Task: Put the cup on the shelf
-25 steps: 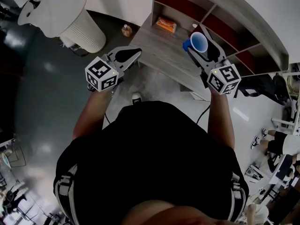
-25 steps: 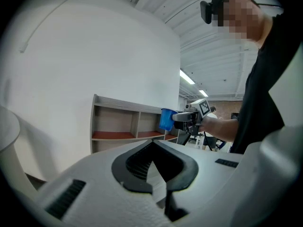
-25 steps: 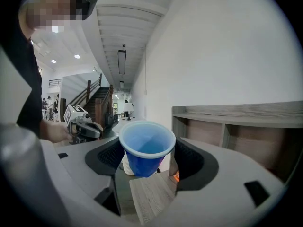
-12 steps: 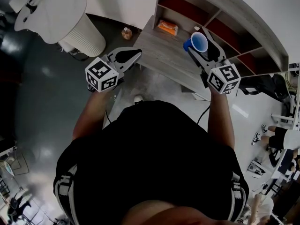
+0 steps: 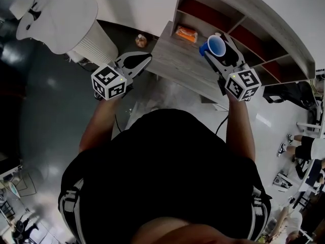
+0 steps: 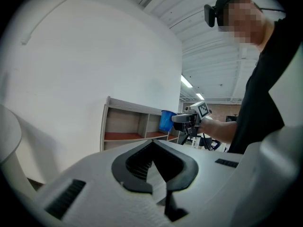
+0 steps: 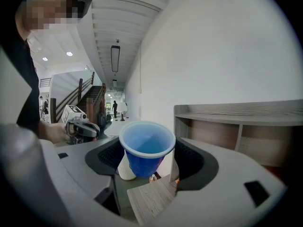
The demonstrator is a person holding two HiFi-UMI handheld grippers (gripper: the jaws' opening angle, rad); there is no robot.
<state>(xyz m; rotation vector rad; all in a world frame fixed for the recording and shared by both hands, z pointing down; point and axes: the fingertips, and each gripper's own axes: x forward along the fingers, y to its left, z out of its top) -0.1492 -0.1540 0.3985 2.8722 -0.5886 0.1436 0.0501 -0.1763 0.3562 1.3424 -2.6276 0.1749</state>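
Both grippers have gone forward a little with you, so the shelf (image 5: 254, 9) and the orange packet (image 5: 186, 33) now lie nearer to the cup (image 7: 147, 148) than a second ago.

Your right gripper (image 5: 218, 43) has its jaws closed on the blue cup, one pad on each side of the wall. The cup stands upright with its mouth open to the top. It hangs in the air above the grey wooden table (image 5: 177, 62), just before the shelf's open compartments, and it rests on no board yet. The orange packet lies on the table to the left of the cup, apart from it.

Your left gripper (image 5: 147, 58) has its jaws fully together and nothing between them. Its tip sits just at the table's left edge.

Open floor lies between you and the table's near edge. A white ribbed cylinder (image 5: 76, 27) stands well to the left of your left gripper.
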